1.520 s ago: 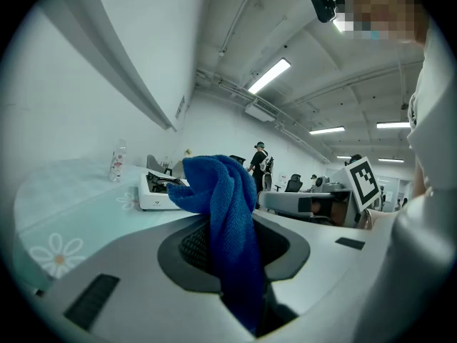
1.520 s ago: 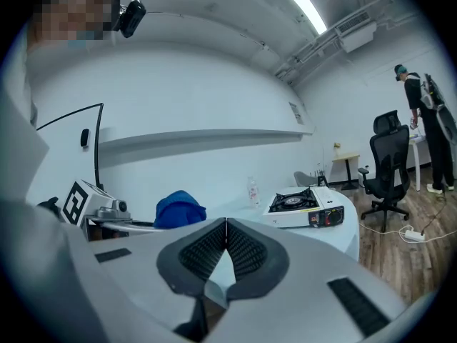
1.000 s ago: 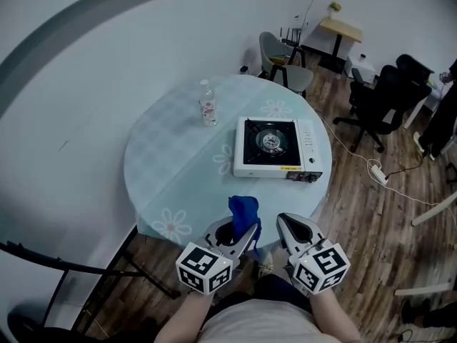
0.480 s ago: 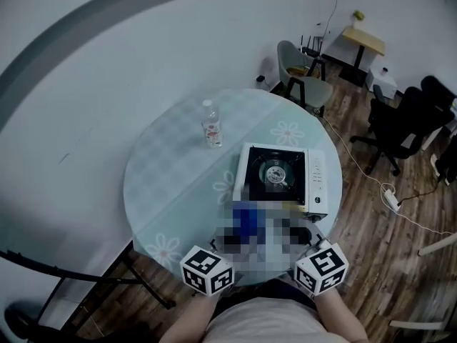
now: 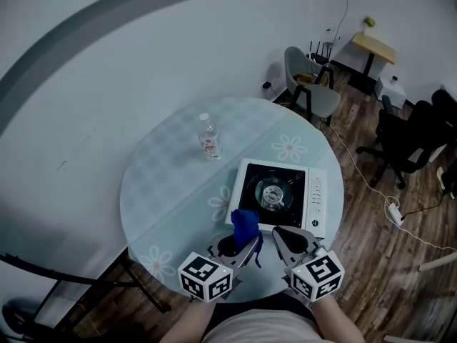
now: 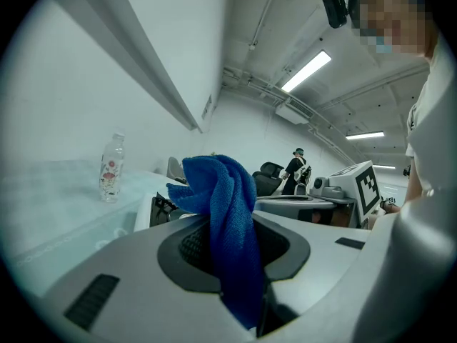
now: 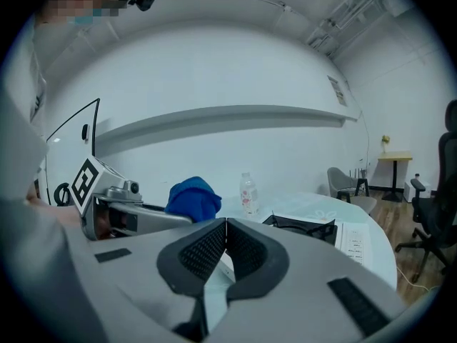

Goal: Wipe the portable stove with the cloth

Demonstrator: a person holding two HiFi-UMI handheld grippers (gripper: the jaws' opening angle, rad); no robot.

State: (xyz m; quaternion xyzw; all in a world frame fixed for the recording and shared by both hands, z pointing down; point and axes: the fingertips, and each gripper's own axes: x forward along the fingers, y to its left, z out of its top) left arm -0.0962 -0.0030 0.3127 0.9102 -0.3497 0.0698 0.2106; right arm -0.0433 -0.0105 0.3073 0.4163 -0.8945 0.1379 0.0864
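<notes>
The left tongs (image 5: 241, 243) are pinching the blue cloth (image 5: 245, 224) just short of the portable stove (image 5: 280, 195) sitting on the round desk (image 5: 171, 184), while the right tongs (image 5: 291, 239) are hovering alongside, pressed together on nothing.

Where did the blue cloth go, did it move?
Yes. Held in the left tool, the cloth moved forward: earlier short of the stove, now at its near left corner.

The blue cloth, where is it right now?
In the head view, the blue cloth sticks up from the left gripper, clamped between its jaws. It is by the near left corner of the portable stove on the round table.
</notes>
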